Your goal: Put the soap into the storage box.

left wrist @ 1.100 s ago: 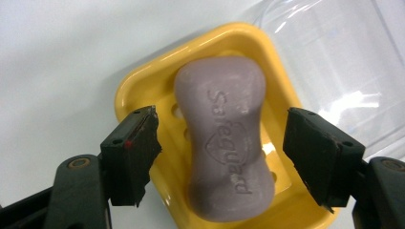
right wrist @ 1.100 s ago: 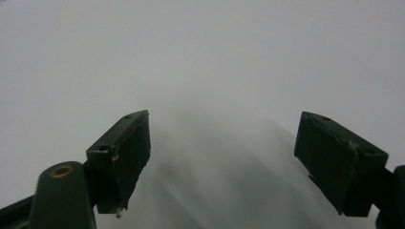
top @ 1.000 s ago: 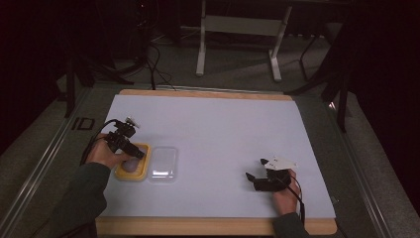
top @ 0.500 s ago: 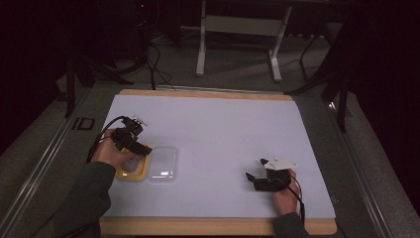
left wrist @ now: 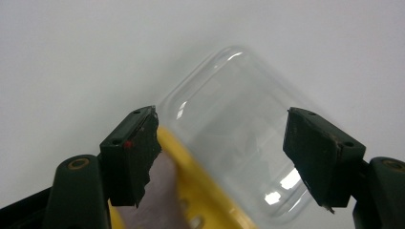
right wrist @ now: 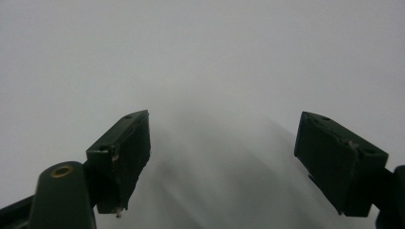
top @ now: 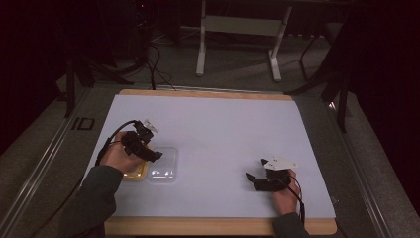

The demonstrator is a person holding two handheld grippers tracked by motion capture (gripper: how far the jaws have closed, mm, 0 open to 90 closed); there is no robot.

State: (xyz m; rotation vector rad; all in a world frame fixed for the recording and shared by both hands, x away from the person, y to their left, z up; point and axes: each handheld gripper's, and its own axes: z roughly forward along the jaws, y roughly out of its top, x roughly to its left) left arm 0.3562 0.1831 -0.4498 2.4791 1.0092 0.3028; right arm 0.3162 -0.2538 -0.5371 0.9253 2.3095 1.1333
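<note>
A yellow container (top: 133, 172) lies on the white table sheet (top: 223, 129) at the near left, with a clear plastic lid (top: 164, 166) flat beside it on its right. My left gripper (top: 154, 154) hovers over the seam between the two, jaws open and holding nothing. In the left gripper view the clear lid (left wrist: 234, 143) spans the gap between the jaws, the yellow container's rim (left wrist: 203, 195) shows at the bottom, and the left gripper (left wrist: 219, 148) stands wide open. My right gripper (top: 250, 178) rests at the near right, open over bare sheet; the right gripper (right wrist: 222, 157) frames nothing.
The white sheet lies on a wooden board whose edge (top: 213, 225) shows along the front. Beyond the table's far edge stand a metal stand (top: 237, 29) and cables (top: 153, 54) on a dark floor. A sleeve (top: 94, 198) enters from the bottom left.
My left gripper has shifted right, from above the yellow container to over its edge with the clear lid. The right gripper has stayed still.
</note>
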